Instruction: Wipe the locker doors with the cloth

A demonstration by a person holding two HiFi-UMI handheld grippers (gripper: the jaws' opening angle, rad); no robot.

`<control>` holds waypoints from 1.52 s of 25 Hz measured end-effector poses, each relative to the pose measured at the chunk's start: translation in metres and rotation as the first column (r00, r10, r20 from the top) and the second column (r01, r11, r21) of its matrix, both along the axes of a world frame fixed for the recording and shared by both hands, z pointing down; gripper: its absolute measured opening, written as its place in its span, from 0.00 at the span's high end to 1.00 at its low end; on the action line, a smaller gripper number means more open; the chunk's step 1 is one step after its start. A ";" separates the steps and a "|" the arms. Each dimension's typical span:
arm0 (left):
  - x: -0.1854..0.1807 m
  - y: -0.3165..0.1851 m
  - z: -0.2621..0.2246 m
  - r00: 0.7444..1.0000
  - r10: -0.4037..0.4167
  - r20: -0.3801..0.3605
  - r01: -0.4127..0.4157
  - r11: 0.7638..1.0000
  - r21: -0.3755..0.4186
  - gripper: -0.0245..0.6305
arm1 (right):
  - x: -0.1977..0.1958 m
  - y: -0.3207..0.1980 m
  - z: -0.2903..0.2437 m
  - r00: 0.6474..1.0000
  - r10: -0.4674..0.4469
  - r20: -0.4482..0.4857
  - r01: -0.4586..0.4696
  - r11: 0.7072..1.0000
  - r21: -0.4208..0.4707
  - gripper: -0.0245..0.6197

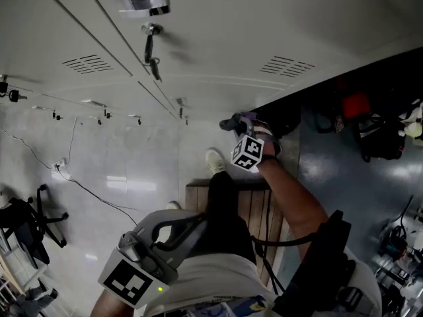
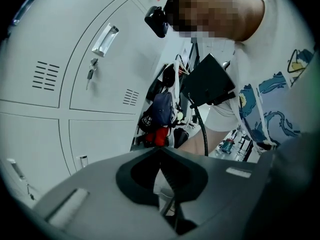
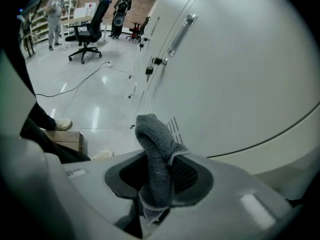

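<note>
Grey fleecy cloth (image 3: 155, 154) is pinched between the jaws of the right gripper (image 3: 156, 184). Its folded top pokes up at the lower centre of the right gripper view. It is near the pale grey metal locker door (image 3: 240, 74) filling that frame's right; whether they touch is unclear. The left gripper (image 2: 161, 156), at the head view's lower left, has its jaws together on nothing. Farther off, at upper left, a black office chair (image 3: 87, 31) stands on the glossy floor (image 3: 90, 99).

A black office chair (image 3: 90, 29) is standing on the glossy floor (image 1: 132, 157), a cable (image 1: 99, 197) is trailing across it, and dark bags (image 1: 380, 140) are lying nearby.
</note>
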State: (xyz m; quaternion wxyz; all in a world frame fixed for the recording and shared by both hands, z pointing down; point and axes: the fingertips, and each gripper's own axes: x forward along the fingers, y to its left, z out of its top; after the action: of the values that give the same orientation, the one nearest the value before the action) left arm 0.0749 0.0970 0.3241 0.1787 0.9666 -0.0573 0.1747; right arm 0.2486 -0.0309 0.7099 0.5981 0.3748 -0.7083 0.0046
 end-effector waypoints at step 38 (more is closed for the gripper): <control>-0.001 0.005 -0.008 0.999 0.004 -0.049 -0.004 1.000 0.002 0.96 | -0.031 -0.036 -0.115 0.988 -0.147 -0.052 0.154 0.970 0.187 0.79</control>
State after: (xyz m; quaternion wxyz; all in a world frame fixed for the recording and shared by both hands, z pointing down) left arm 0.0744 0.1018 0.3156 0.1787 0.9708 -0.0514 0.1514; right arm 0.2176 -0.0665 0.5954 0.5715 0.3756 -0.7204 -0.1157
